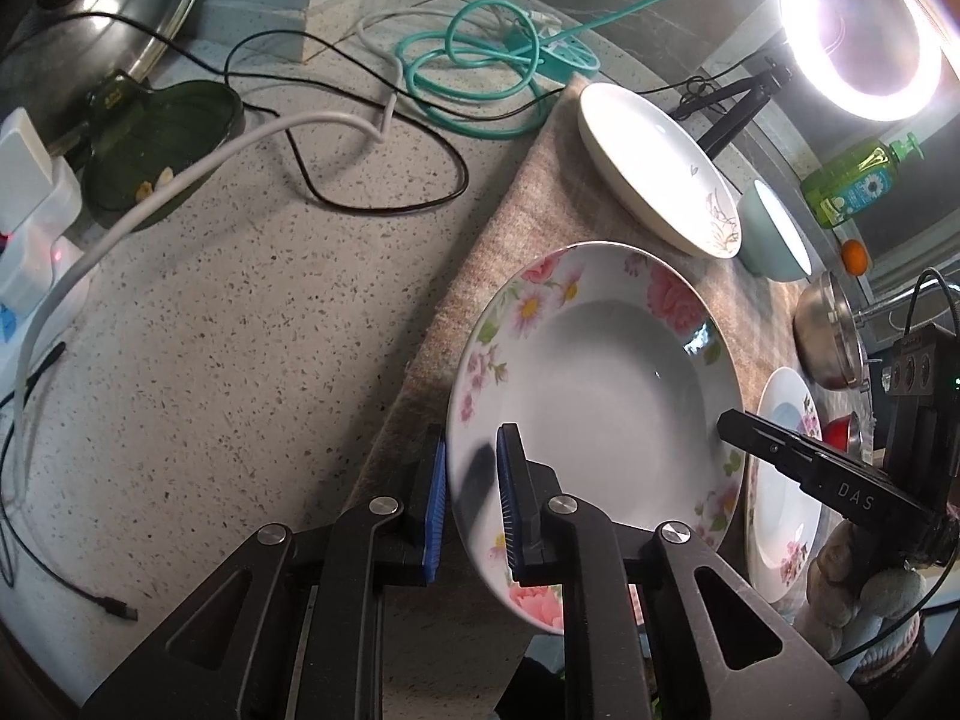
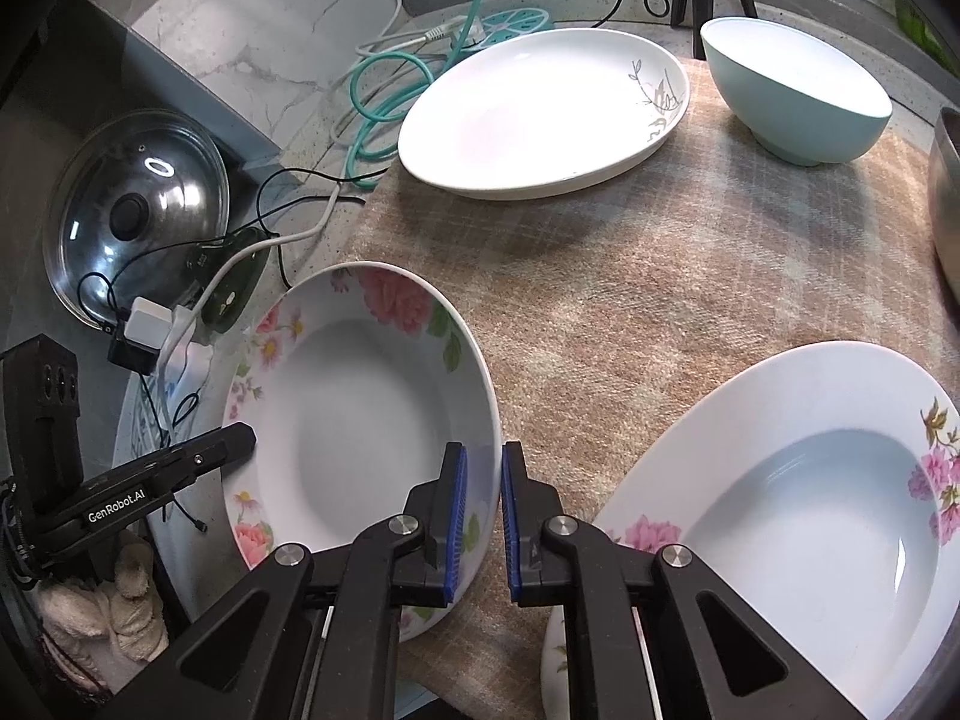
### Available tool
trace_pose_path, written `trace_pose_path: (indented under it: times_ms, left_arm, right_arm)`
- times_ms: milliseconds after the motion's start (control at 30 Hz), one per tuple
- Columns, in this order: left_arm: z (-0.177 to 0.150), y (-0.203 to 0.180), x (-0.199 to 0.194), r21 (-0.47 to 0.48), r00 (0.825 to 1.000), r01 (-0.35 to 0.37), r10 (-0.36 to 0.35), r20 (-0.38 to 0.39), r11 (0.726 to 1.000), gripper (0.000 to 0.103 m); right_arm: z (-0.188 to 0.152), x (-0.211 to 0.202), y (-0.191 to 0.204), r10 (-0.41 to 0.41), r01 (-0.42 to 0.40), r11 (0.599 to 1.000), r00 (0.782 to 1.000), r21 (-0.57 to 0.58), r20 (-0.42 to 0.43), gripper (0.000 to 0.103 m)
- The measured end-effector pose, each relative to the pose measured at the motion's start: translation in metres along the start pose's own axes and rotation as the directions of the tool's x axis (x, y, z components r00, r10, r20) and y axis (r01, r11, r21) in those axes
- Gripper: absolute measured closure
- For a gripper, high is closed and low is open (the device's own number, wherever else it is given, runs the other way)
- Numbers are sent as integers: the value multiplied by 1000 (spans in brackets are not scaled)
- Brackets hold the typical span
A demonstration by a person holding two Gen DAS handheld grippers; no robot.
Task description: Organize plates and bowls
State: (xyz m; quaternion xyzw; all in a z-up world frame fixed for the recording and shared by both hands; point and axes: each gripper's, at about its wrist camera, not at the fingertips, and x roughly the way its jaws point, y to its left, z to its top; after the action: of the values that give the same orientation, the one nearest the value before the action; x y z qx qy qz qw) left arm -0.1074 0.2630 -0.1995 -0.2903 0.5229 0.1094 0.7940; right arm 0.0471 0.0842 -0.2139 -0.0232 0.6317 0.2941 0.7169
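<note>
**Both grippers pinching one flowered plate by opposite rims**

Nearest to me, my left gripper (image 1: 471, 504) was pinched on the left rim of the rose-patterned deep plate (image 1: 600, 372), one blue pad outside the rim and one inside. My right gripper (image 2: 480, 516) was clamped the same way on the plate's opposite rim, its pads pressed against the edge. A gloved hand (image 2: 108, 612) carried the left tool.

The plate sat at the left edge of a beige checked cloth (image 2: 630, 276), partly overhanging the speckled countertop (image 1: 240, 312).

Just beside it, to the right on the cloth, lay a second deep plate with pink flowers (image 2: 798, 516), close to the first; I could not tell whether they touched.

Further back on the cloth sat a white oval dish (image 2: 540, 114) with a pale leaf motif, and to its right a pale blue bowl (image 2: 792, 102), apart from it.

Beyond the cloth's far left corner lay coiled teal cable (image 1: 468, 72) and white cable (image 1: 180, 174) on the countertop. A glass pot lid (image 2: 138, 216) leaned at far left. A lit ring lamp (image 1: 864, 30) stood at far right.
</note>
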Motion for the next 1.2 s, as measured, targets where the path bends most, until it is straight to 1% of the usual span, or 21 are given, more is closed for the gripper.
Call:
trace_pose_path:
  times_ms: [233, 467, 867, 1200]
  left_arm:
    - [7, -15, -6, 29, 1000, 8, -9, 20, 1000, 89]
    - [13, -34, -6, 72, 999, 28, -30, 22, 997, 89]
    - [14, -79, 3, 171, 998, 70, -70, -9, 983, 89]
    - [9, -118, 13, 246, 994, 107, -100, -40, 963, 89]
  right_arm:
    - [2, -16, -4, 12, -13, 1000, 999, 23, 31, 93]
    - [-2, -36, -18, 14, -17, 998, 998, 60, 60, 93]
    - [-27, -73, -53, -17, -3, 987, 992, 159, 123, 93]
    - [-48, -93, -85, -54, 18, 972, 987, 235, 148, 93]
